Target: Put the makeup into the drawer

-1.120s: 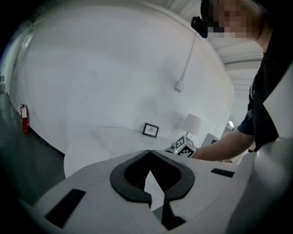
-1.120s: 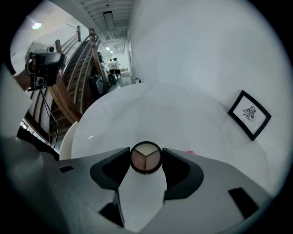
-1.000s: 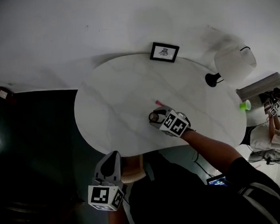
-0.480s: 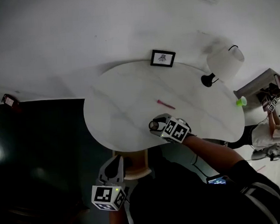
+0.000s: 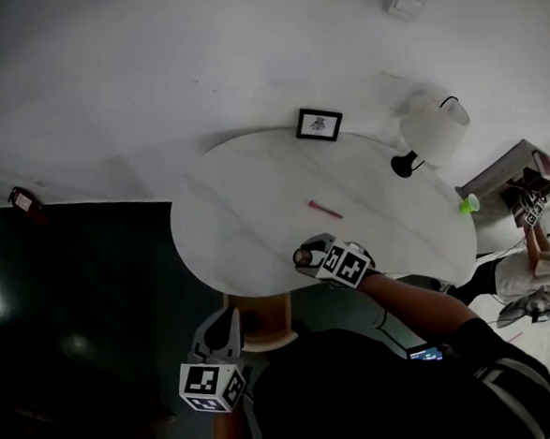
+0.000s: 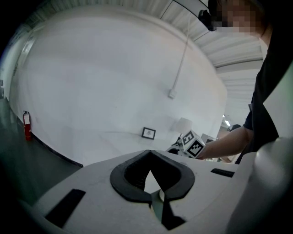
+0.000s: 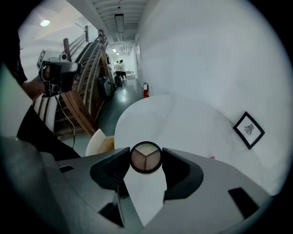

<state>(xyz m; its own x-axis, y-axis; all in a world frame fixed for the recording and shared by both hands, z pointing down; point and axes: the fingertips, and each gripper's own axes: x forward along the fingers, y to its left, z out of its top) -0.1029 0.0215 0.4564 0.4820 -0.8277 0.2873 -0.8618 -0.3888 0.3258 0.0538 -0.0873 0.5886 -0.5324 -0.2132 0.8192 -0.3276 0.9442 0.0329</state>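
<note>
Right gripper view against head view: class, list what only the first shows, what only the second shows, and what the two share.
Only the right gripper view shows the three shades of the round compact, pinched in the right gripper. Only the head view shows the lamp and the green cup. Both show the white table and the framed picture.
</note>
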